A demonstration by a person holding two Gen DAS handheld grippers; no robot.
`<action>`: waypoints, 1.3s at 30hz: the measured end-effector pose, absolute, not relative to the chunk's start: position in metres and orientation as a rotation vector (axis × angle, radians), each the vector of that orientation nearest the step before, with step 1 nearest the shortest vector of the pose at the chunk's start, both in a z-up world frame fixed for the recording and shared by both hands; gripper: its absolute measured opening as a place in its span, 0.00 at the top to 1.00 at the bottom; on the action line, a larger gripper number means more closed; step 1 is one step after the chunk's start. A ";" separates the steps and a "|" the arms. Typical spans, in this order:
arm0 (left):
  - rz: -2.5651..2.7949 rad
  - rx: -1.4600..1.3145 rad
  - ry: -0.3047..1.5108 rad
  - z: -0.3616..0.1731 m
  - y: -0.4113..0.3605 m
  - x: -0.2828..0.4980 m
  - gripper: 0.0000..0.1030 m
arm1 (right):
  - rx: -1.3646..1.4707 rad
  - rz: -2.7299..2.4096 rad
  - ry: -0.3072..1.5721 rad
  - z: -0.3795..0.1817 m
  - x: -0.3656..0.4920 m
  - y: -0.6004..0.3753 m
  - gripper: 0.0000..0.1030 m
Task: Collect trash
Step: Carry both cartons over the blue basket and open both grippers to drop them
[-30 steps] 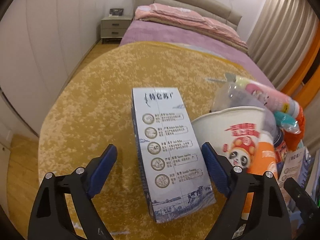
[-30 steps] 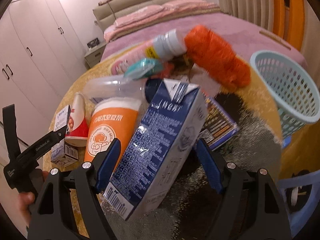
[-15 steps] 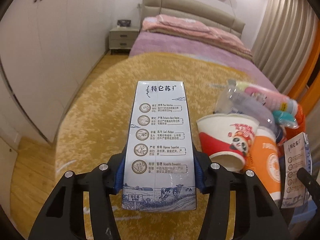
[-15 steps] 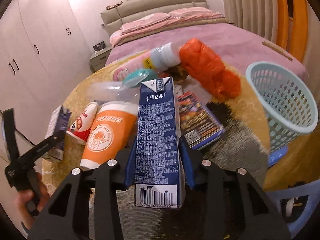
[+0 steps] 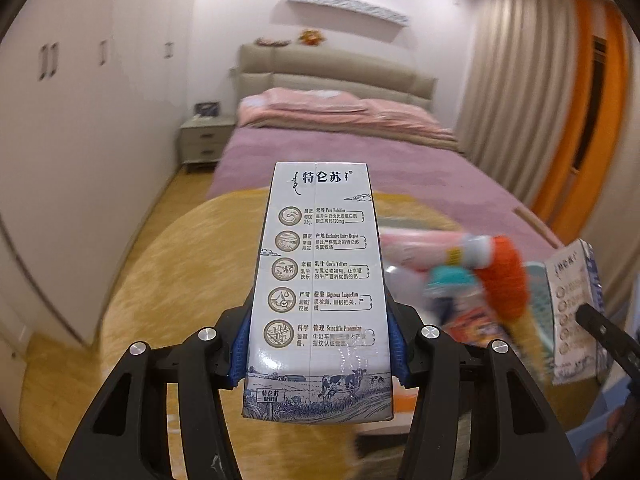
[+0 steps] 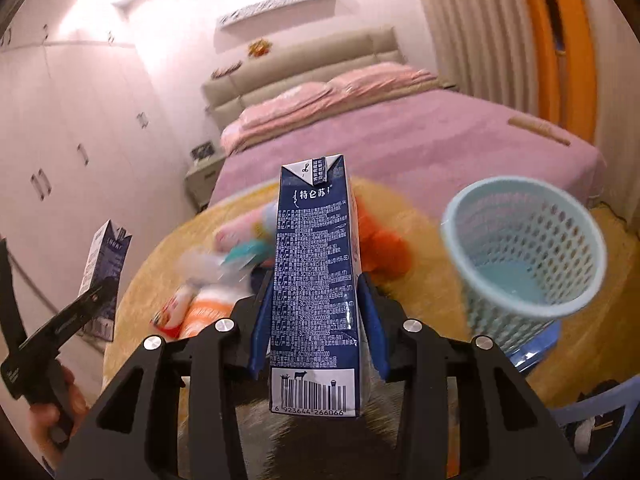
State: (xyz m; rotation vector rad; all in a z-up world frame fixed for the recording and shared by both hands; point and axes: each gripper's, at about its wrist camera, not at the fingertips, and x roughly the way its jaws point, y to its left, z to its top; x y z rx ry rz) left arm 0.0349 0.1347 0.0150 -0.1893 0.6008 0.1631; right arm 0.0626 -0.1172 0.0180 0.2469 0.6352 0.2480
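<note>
My left gripper (image 5: 318,344) is shut on a white milk carton (image 5: 320,264), held off the yellow-covered round table (image 5: 168,280) with its top pointing away. My right gripper (image 6: 316,320) is shut on a dark blue milk carton (image 6: 314,264), barcode end nearest the camera, also lifted. A light blue mesh basket (image 6: 524,248) stands tilted to the right of the blue carton. In the right wrist view the white carton (image 6: 106,256) shows at far left, above a hand (image 6: 52,412). The left wrist view catches the other carton (image 5: 572,312) at its right edge.
More trash lies blurred on the table: an orange bundle (image 6: 384,248), a pink bottle (image 5: 416,248), and paper cups (image 6: 204,308). A purple bed (image 5: 360,160) lies beyond. Wardrobes (image 6: 80,160) line the left wall. A blue stool (image 6: 536,352) sits under the basket.
Both grippers closed on their cartons, which lay on the table between open jaws, and lifted them. The cartons now stand up off the table and the views tilt higher into the room.
</note>
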 end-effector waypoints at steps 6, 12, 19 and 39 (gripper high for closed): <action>0.030 -0.126 0.589 0.020 0.056 0.063 0.50 | 0.294 0.113 0.576 0.025 0.079 -0.184 0.64; -0.133 -0.092 0.597 0.023 -0.029 0.103 0.50 | 0.288 -0.034 0.536 0.024 0.100 -0.246 0.64; -0.278 -0.091 0.649 0.006 -0.105 0.144 0.50 | 0.325 -0.120 0.600 -0.007 0.133 -0.295 0.64; -0.399 -0.103 0.814 -0.056 -0.159 0.182 0.31 | 0.472 -0.107 0.805 -0.077 0.164 -0.342 0.56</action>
